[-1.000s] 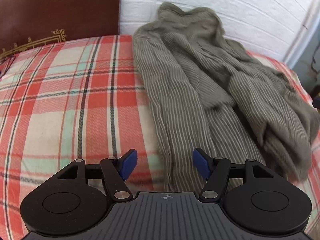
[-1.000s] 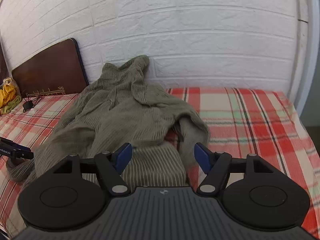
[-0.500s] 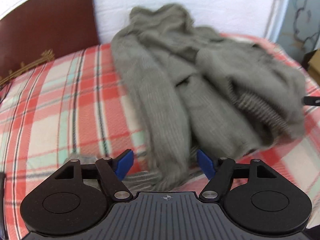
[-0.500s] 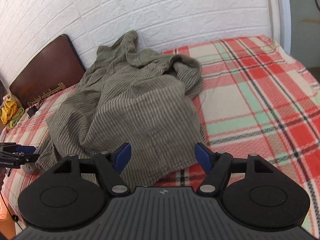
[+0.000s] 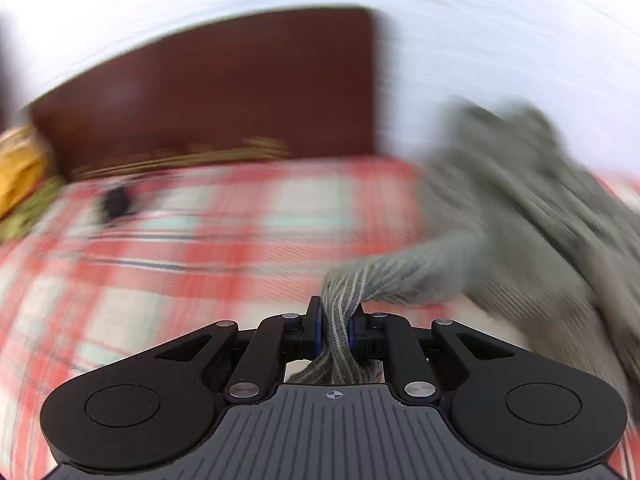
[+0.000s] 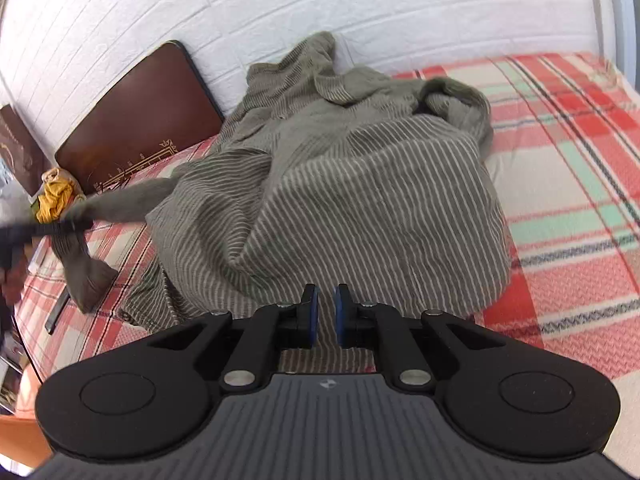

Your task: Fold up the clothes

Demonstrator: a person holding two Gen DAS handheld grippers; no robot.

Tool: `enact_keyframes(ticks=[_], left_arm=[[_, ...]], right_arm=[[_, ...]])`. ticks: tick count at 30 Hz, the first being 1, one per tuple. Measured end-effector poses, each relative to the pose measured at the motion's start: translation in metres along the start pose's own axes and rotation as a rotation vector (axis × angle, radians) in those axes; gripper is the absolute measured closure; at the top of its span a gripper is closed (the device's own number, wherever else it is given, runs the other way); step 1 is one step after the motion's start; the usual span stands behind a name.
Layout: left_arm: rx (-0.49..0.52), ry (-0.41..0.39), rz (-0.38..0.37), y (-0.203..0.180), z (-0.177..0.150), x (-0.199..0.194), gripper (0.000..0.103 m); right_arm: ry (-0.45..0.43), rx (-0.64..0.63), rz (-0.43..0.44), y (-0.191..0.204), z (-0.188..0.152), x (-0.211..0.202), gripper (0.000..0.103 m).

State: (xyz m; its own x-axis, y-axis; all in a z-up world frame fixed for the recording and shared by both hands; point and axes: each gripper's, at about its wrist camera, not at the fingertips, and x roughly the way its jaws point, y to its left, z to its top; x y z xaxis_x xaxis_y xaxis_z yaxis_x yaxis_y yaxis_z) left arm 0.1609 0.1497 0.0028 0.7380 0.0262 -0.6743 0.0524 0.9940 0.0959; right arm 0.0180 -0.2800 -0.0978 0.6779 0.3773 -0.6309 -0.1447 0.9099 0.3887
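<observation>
One plaid bedspread (image 6: pixel 560 168); white brick wall (image 6: pixel 360 4); headboard (image 5: pixel 208 92), apparently.

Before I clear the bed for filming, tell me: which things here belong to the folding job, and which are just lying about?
Part of the job:
- striped grey-green garment
- left gripper, closing on a bunched end of it
- right gripper, closing, nothing visibly between its pads

Just lying about:
- brown board against the wall
- yellow cloth
- small black object, too blurred to identify
- plaid bedcover
</observation>
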Motion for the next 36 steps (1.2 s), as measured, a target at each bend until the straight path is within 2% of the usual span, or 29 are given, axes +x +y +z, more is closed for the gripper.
enact_keyframes(ticks=[1,4,5,6,7,9,11,13,15,17,21,24,26,30,35,36], left_arm=[[-0.053,-0.009,0.043,0.016,0.012,0.005,0.096],[-0.122,0.06,0.097,0.036,0.013,0.036,0.093],[-0.133,0.093,0.102,0.039,0.008,0.046,0.086],[-0.143,0.126,0.108,0.041,0.004,0.055,0.067],[-0.154,0.158,0.113,0.044,-0.001,0.065,0.054],[-0.147,0.189,0.112,0.041,-0.014,0.068,0.047],[-0.126,0.19,0.086,0.038,-0.02,0.062,0.041],[-0.11,0.17,0.061,0.038,-0.022,0.05,0.04],[-0.107,0.126,0.032,0.04,-0.02,0.028,0.031],[-0.092,0.082,-0.005,0.043,-0.019,0.008,0.029],[-0.008,0.023,-0.104,0.03,-0.022,-0.031,0.018],[0.068,-0.004,-0.149,0.009,-0.027,-0.045,0.016],[0.07,0.025,-0.177,-0.004,-0.028,-0.045,0.016],[0.025,0.113,-0.418,-0.036,-0.041,-0.042,0.016],[0.183,0.152,-0.505,-0.111,-0.074,-0.028,0.017],[0.19,0.153,-0.515,-0.121,-0.076,-0.025,0.016]], right_arm=[[-0.001,-0.006,0.0,0.002,-0.001,-0.001,0.093],[-0.006,-0.011,-0.007,0.006,-0.003,-0.003,0.091],[-0.008,-0.009,-0.011,0.007,-0.004,-0.004,0.09],[-0.01,-0.007,-0.016,0.007,-0.004,-0.005,0.088],[-0.012,-0.005,-0.02,0.008,-0.005,-0.006,0.085],[-0.027,-0.003,-0.037,0.006,-0.005,-0.009,0.065],[-0.051,-0.009,-0.061,0.005,-0.003,-0.014,0.051],[-0.078,-0.016,-0.09,0.003,-0.001,-0.02,0.045],[-0.098,-0.007,-0.115,-0.002,0.002,-0.022,0.041],[-0.11,0.021,-0.13,-0.008,0.003,-0.022,0.039],[-0.117,0.079,-0.139,-0.018,0.002,-0.02,0.034],[-0.102,0.111,-0.138,-0.022,0.001,-0.017,0.033],[-0.091,0.122,-0.12,-0.023,0.0,-0.016,0.033],[-0.082,0.136,-0.097,-0.021,-0.004,-0.011,0.031],[-0.066,0.156,-0.059,-0.015,-0.007,-0.001,0.03],[-0.063,0.159,-0.048,-0.013,-0.007,0.001,0.03]])
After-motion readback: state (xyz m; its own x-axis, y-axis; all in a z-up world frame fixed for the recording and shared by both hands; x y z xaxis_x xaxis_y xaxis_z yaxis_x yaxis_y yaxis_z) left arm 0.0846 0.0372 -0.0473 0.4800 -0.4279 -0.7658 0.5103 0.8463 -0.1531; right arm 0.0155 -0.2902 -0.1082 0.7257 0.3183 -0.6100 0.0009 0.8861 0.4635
